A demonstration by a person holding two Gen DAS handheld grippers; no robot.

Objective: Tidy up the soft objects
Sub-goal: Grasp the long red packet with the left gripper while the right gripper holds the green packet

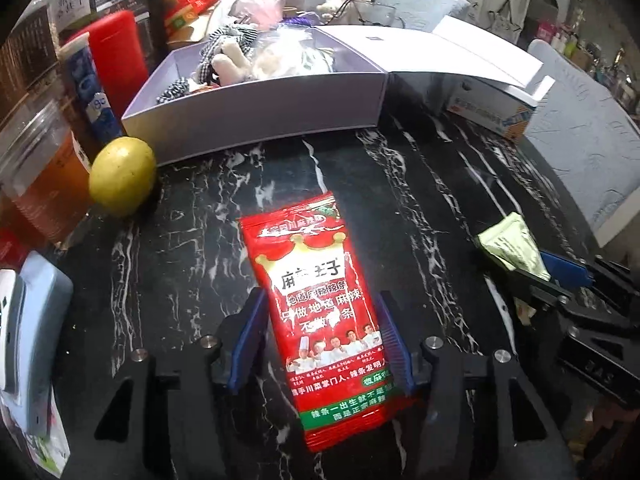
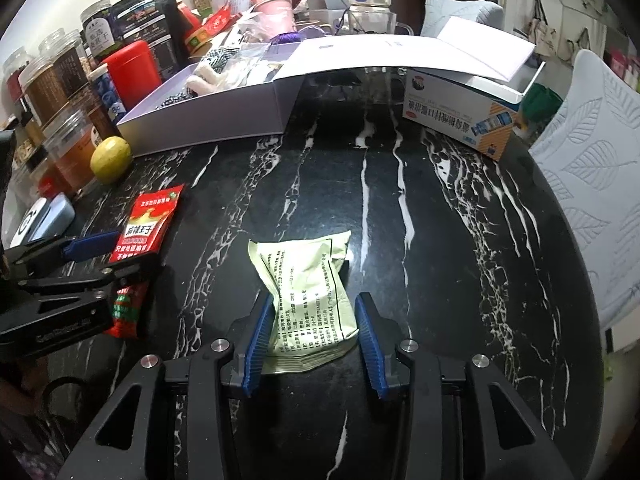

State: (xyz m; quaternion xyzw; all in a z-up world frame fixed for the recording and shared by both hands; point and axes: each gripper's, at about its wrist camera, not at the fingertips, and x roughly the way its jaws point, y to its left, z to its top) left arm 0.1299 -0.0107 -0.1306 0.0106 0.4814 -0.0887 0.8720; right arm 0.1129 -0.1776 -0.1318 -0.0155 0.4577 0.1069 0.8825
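Observation:
A red snack packet [image 1: 324, 312] lies flat on the black marble table between the fingers of my left gripper [image 1: 320, 312], which is open around it with small gaps on both sides. A pale green packet [image 2: 308, 300] lies between the fingers of my right gripper [image 2: 314, 320], which is open; the left pad touches its edge. Each packet also shows in the other view: the red packet [image 2: 148, 224] and the green packet [image 1: 512, 244]. An open lilac box [image 1: 256, 120] holding plush toys [image 1: 236, 60] stands at the back.
A yellow-green fruit [image 1: 122, 176], a clear drink cup [image 1: 40, 184], a red canister [image 1: 116, 60] and jars crowd the left. A medicine box [image 2: 460, 112] sits under the box's lid at right. A light blue case [image 1: 32, 320] lies near the left edge. A cushioned chair [image 2: 592, 184] stands right.

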